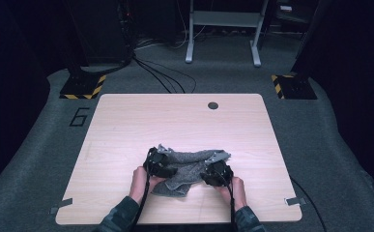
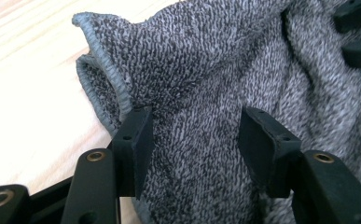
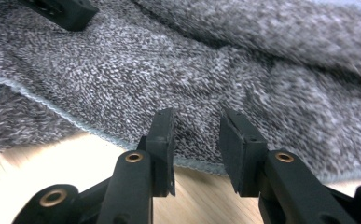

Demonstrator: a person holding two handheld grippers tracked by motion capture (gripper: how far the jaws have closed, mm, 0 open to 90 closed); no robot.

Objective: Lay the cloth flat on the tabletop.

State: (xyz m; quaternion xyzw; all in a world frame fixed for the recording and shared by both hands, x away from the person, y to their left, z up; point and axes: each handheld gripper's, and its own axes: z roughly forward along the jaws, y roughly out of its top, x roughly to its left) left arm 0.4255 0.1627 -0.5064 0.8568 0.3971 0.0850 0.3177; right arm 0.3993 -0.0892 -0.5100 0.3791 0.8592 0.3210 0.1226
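Note:
A grey knitted towel (image 1: pixel 190 166) lies crumpled on the wooden table (image 1: pixel 175 121), near its front edge. My left gripper (image 1: pixel 164 167) is at the towel's left end, held by a hand (image 1: pixel 138 181). In the left gripper view this gripper (image 2: pixel 194 140) is open, its jaws wide apart with a bulge of towel (image 2: pixel 201 84) between them and a hemmed corner (image 2: pixel 99 70) just left. My right gripper (image 1: pixel 214 175) is at the towel's right side. Seen in the right gripper view, it (image 3: pixel 194 135) is open with a narrower gap, its jaws straddling the towel's hem (image 3: pixel 187 161).
A dark round hole (image 1: pixel 213 105) sits near the table's far edge. Tape tabs (image 1: pixel 61 205) mark the front corners. Beyond the table are two stand bases with yellow-black stripes (image 1: pixel 83 86), floor cables (image 1: pixel 167 77) and a white frame (image 1: pixel 223 29).

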